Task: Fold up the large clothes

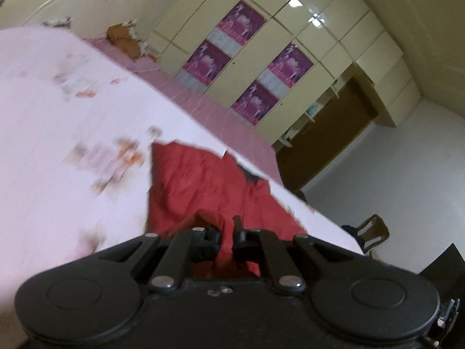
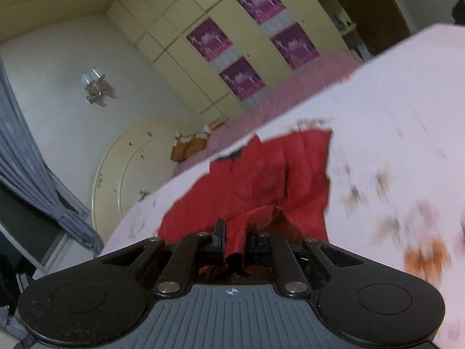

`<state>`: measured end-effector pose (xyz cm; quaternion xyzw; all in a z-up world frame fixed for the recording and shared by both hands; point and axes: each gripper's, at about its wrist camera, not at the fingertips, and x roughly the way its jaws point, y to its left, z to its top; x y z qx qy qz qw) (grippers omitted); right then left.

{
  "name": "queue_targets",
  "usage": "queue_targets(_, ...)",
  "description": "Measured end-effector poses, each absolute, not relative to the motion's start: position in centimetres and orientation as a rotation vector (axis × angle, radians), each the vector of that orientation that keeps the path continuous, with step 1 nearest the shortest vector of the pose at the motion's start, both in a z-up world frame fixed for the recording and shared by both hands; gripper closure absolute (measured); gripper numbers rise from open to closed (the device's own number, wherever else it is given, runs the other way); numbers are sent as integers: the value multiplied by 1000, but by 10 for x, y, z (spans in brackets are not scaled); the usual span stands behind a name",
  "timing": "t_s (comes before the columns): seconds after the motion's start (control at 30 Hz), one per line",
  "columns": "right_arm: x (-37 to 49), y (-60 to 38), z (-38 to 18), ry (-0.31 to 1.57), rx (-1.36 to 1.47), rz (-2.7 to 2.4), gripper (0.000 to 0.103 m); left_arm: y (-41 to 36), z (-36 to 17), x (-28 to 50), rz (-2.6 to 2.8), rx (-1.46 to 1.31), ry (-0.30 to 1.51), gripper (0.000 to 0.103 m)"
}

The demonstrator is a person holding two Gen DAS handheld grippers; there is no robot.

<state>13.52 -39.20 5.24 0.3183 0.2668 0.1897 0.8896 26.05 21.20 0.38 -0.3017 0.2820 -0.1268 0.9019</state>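
Clamping one red garment (image 1: 203, 180) — two tools, left tool (image 1: 226, 232) and right tool (image 2: 235, 232).

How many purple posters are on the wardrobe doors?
4: on the wardrobe, upper-left poster, lower-left poster, upper-right poster, lower-right poster. None seems hidden.

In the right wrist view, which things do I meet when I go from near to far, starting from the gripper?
right gripper shut on the red garment → white sheet → pink bed cover → cream wardrobe with purple posters
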Motion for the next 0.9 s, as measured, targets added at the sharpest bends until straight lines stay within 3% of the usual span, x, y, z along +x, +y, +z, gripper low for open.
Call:
queue_targets(0.2,238,-394,66,550,694,397,94,193,9,368,-284,-592,582,96)
queue_targets(0.43,367,-395,29,636,751,343,94,168,-24,498,-288,-548,658,96)
queue_targets(0.47,382,-396,21,646,761,341,93,168,-30,509,-280,-540,661,94)
queue_targets(0.5,396,-398,14,645,774,338,93,169,-37,521,-269,-548,660,82)
queue_targets(0.53,409,-401,8,647,790,325,85,172,-42,531,-249,-562,666,64)
queue_targets(0.57,420,-406,2,654,796,284,44,175,-47,540,-230,-575,670,51)
queue_targets(0.6,425,-410,0,634,782,238,20,177,-52,547,-210,-572,660,23)
queue_targets(0.63,427,-412,-2,577,744,222,7,177,-55,551,-190,-553,641,16)
queue_targets(0.7,437,-415,-10,600,718,227,8,180,-59,560,-206,-523,662,17)
queue_targets(0.77,448,-415,-21,634,673,226,20,181,-66,569,-220,-483,698,18)
queue_targets(0.9,471,-410,-44,716,597,208,31,176,-85,590,-258,-412,823,23)
